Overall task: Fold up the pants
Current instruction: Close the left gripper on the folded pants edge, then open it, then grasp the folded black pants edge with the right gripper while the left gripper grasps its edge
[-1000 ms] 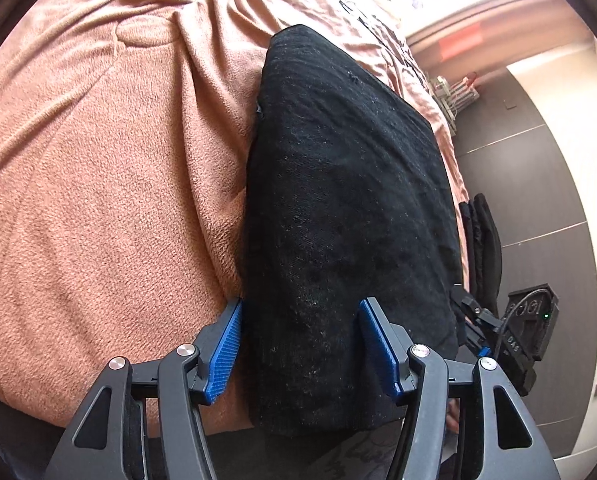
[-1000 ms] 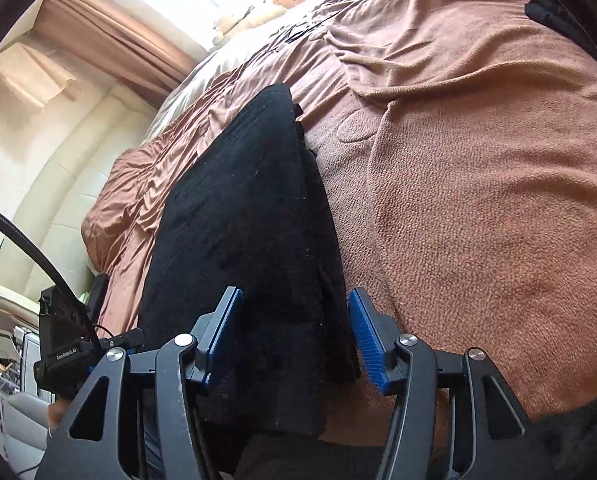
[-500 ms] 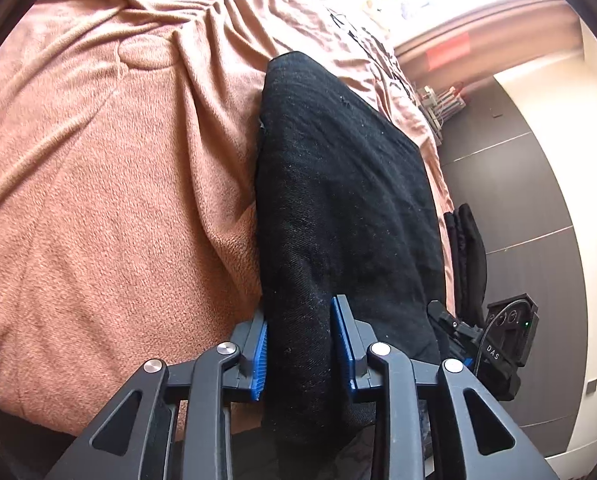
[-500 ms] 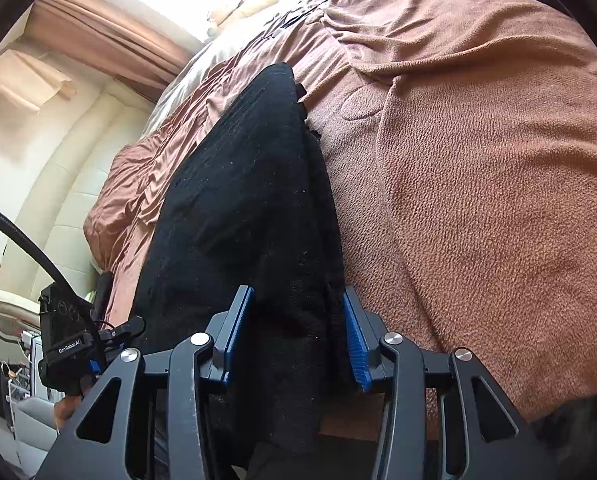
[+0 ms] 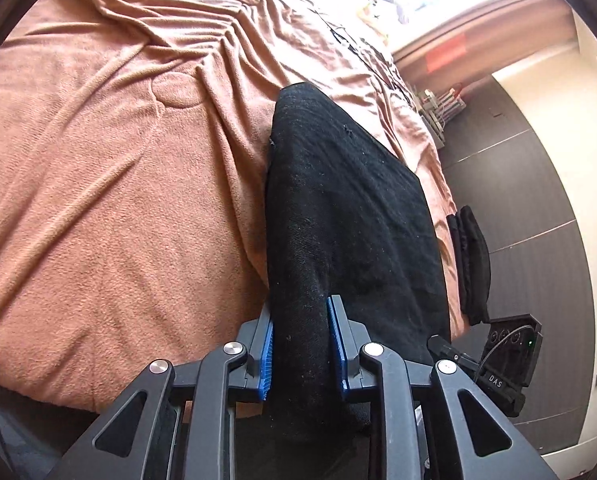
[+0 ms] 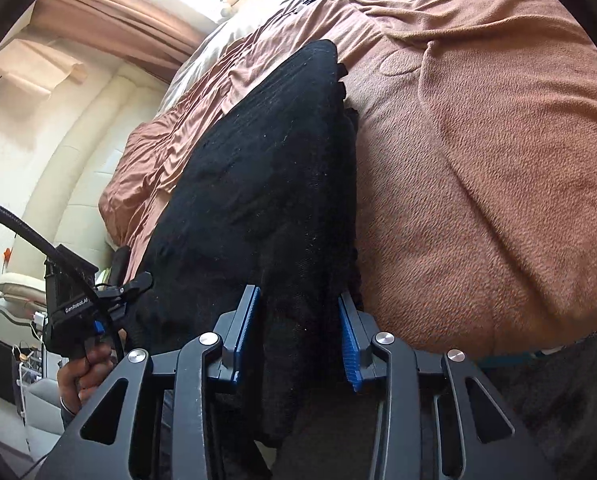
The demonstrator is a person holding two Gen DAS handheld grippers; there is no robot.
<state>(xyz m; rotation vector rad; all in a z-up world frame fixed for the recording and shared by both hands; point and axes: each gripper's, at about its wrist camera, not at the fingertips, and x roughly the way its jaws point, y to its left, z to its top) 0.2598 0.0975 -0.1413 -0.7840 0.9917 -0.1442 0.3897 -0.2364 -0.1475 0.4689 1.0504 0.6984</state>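
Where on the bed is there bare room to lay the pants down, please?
Free: the broad brown blanket beside the black pants, up to its wrinkles. Crowded: the pants' other side, a narrow strip by the bed edge, and the bed's cluttered far end.

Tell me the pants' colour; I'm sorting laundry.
Black, plain, flecked with pale lint; the pants show best in the left wrist view.

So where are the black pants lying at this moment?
The black pants lie lengthwise on the brown blanket near the bed's edge, their near end bunched between the closing jaws of the left gripper and right gripper.
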